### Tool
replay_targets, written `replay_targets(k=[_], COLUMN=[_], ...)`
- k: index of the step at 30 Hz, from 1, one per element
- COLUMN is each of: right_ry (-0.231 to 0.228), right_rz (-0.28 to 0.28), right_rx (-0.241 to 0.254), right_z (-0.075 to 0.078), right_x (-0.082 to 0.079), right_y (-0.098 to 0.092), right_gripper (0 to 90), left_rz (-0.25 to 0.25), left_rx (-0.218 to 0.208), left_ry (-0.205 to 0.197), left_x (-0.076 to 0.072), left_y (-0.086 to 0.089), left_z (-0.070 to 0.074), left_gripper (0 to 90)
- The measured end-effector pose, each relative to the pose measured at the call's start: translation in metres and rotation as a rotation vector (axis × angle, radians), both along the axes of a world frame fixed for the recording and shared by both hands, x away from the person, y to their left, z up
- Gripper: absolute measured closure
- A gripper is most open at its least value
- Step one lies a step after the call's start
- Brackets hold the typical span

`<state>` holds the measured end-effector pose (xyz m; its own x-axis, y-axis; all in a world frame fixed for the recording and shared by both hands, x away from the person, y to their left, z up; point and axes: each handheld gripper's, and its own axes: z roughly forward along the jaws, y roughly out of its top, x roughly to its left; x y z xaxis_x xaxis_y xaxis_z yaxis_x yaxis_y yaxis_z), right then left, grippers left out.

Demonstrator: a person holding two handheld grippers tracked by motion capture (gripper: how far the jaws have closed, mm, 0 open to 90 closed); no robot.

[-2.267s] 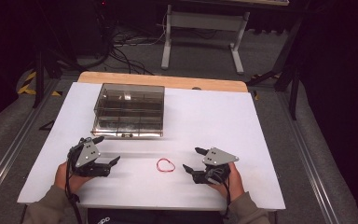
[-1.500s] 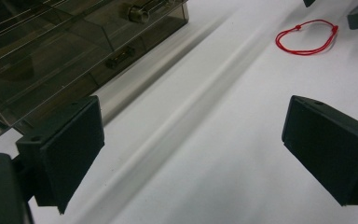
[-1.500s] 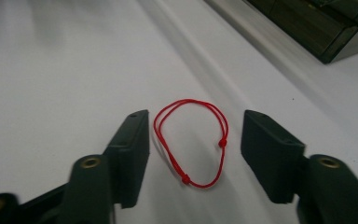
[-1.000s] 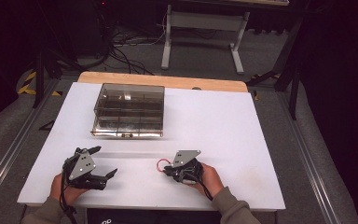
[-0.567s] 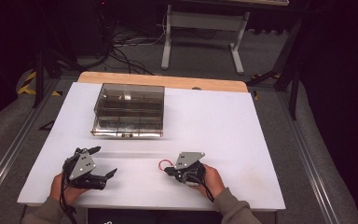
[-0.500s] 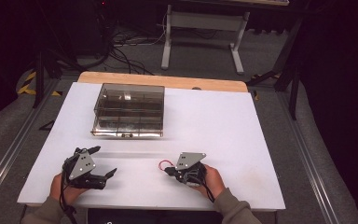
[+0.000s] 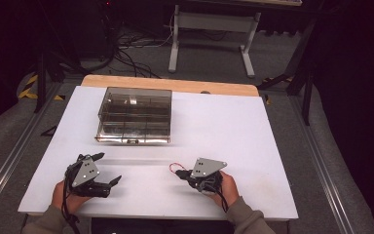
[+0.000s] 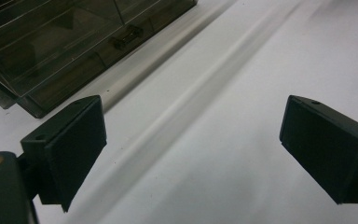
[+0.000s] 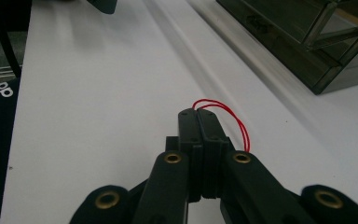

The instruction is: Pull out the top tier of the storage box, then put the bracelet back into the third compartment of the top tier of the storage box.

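A thin red rubber band (image 9: 235,122) is pinched between the closed jaws of my right gripper (image 9: 198,115), its loops sticking out past the tips and along one side. From above, the right gripper (image 7: 181,173) is at the front right of the white table with the red rubber band (image 7: 175,166) at its tip, slightly above the surface. My left gripper (image 7: 108,168) rests at the front left, jaws spread wide and holding nothing. In the left gripper view, the left gripper (image 8: 191,140) has only bare table between its pads.
A smoky clear plastic compartment box (image 7: 134,114) stands at the back left of the table (image 7: 233,126); its latch (image 8: 125,36) faces my left gripper. A wooden strip runs along the far edge. Cables and a table stand lie on the floor beyond.
My right gripper went left to the rubber band lying on the table, shut on it, and has pulled back slightly and lifted it. The left gripper slid a little toward the front edge early on.
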<state>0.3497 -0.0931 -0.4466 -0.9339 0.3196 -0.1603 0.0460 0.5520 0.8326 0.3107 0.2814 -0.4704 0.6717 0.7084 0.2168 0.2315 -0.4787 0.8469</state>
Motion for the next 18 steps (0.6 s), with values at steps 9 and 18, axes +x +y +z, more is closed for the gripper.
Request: replay_targets(k=[9, 18], right_ry=[-0.037, -0.070], right_rz=[-0.009, -0.030], right_rx=[0.051, 0.103], right_z=[0.010, 0.022], right_x=[-0.002, -0.006], right_y=[-0.006, -0.016], right_gripper=[90.0, 90.0], left_rz=[0.005, -0.006], left_rx=[0.011, 0.026], left_ry=[-0.003, -0.004], left_x=[0.000, 0.001], left_y=[0.001, 0.000], left_z=[-0.001, 0.000], left_gripper=[8.0, 8.0])
